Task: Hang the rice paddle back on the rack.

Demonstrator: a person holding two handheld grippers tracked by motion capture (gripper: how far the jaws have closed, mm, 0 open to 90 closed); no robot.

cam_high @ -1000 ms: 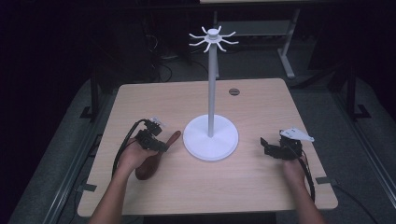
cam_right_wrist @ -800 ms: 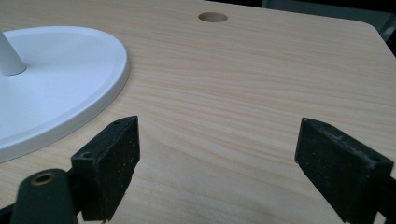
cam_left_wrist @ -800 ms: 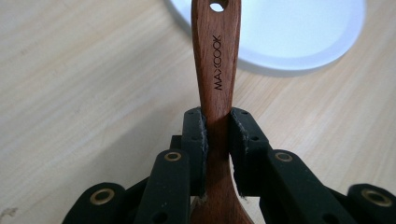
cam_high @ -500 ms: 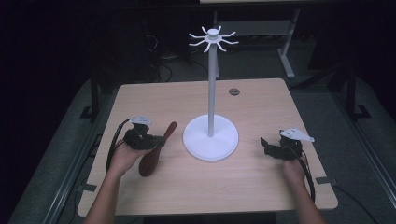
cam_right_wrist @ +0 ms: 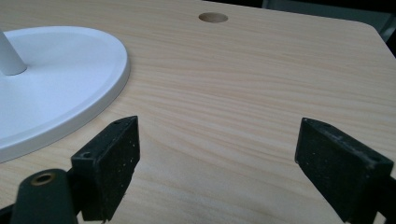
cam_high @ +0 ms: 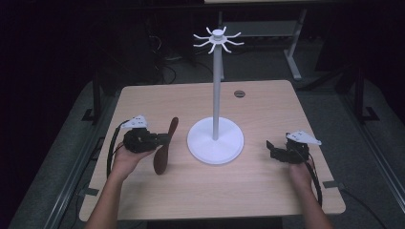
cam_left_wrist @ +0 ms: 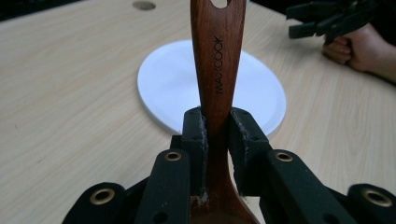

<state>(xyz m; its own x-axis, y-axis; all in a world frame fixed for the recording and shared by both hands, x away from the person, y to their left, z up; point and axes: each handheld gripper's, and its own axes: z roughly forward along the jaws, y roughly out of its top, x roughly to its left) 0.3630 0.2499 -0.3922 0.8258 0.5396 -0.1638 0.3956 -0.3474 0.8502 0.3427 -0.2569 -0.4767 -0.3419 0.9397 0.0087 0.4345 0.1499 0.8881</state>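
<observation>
Left gripper (cam_left_wrist: 215, 135) clamped on wooden spoon (cam_high: 165, 145)

White stand (cam_high: 215, 140) just ahead, perhaps blocking; right gripper (cam_right_wrist: 215, 168) agape, bare table (cam_right_wrist: 261, 84) ahead.

"MAXCOOK" — engraved lengthwise on wooden spoon (cam_left_wrist: 217, 70) handle — sole legible text.

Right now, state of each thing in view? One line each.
Wooden spoon: clamped at its neck in the left gripper, handle pointing away.
Left gripper: shut on the wooden spoon.
Right gripper: open, holding nothing, low over the table.
Hook stand: upright on the table, hooks bare.
</observation>
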